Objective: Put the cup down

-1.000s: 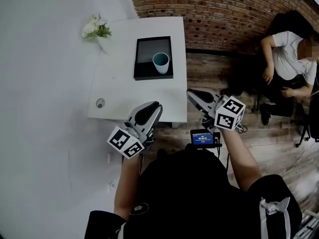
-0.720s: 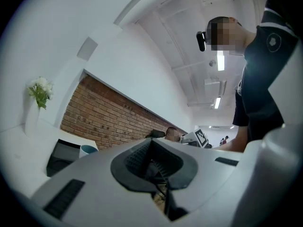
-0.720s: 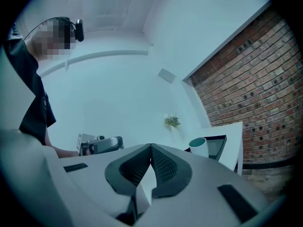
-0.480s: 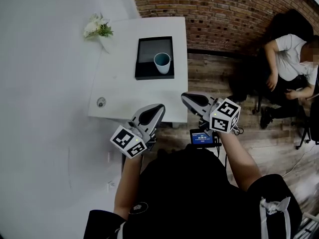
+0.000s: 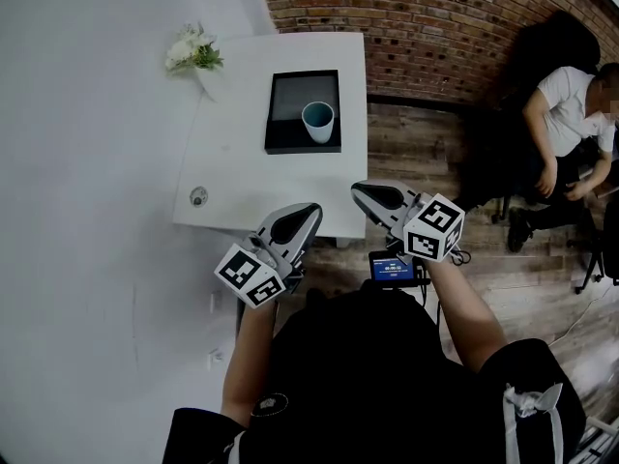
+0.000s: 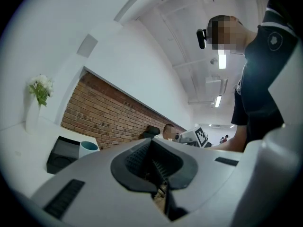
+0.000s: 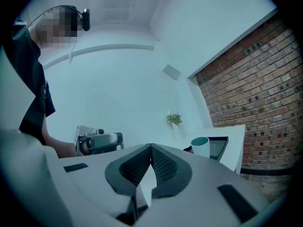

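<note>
Left tool [image 5: 306, 209] and right tool [image 5: 360, 190] point level, jaws together.

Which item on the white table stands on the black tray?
The teal cup, upright on the tray's right part. The flowers and the small round object rest on the bare tabletop.

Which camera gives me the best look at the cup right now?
The head view: the cup stands whole and upright on the black tray, seen from above. The right gripper view shows its side beyond the shut right claw; the left gripper view shows only its upper part, small, behind the shut left claw.
</note>
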Demonstrator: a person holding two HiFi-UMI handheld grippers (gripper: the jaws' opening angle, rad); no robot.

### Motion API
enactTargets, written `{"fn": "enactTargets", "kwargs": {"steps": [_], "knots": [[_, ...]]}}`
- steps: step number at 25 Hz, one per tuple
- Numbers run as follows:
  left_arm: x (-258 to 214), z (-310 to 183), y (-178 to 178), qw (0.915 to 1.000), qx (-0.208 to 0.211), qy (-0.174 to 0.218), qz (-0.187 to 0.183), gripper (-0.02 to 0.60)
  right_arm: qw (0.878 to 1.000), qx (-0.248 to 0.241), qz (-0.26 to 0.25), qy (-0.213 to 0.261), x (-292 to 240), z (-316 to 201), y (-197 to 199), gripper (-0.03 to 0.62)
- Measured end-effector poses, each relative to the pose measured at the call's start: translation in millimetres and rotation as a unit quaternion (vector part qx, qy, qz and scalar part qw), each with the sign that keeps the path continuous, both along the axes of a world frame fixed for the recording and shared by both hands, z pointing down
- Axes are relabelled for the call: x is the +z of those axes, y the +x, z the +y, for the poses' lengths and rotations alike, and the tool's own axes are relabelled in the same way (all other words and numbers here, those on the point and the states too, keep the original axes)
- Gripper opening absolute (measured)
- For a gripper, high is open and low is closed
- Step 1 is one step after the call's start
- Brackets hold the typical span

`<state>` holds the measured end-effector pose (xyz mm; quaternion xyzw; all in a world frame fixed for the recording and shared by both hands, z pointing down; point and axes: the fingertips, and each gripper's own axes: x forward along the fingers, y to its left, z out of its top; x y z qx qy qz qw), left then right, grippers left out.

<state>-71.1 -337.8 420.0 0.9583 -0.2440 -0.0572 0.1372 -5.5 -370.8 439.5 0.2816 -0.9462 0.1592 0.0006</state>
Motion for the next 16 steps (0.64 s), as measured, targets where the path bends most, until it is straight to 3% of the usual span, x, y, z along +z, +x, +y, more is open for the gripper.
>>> {"fn": "enactTargets", "kwargs": {"steps": [16], "knots": [[0.0, -4.0, 1.8, 0.9999, 0.001, -0.006, 0.010, 0.008, 1.000, 0.020, 0.016, 0.010, 2.6, -7.1, 9.6, 0.012]]}}
